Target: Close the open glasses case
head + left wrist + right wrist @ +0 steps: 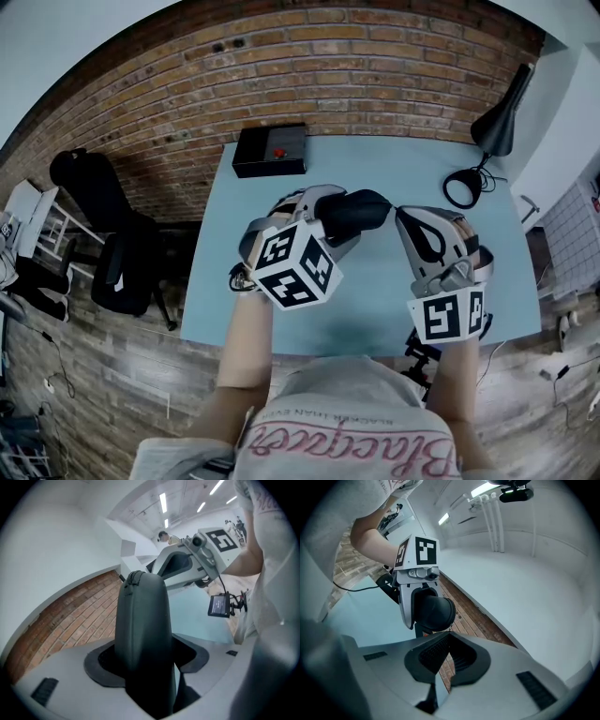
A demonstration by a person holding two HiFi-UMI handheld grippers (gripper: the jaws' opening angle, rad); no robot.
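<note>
Head view: both grippers are up over the pale blue table [216, 281]. The left gripper [339, 223] has the dark glasses case [361, 212] clamped at one end, and the case sticks out sideways, off the table, toward the right gripper [401, 218]. The right gripper's tips sit just at the case's free end. At the back of the table are a black box [270, 150] with a red button and a black desk lamp [495, 124].

Left gripper view: the case fills the middle, both pads pressed to its sides and a zip seam along its edge. The right gripper is just beyond its far end.

Right gripper view: the jaws are pinched together at the tips with nothing between them. The rounded end of the case hangs just past the tips, seated in the left gripper.
</note>
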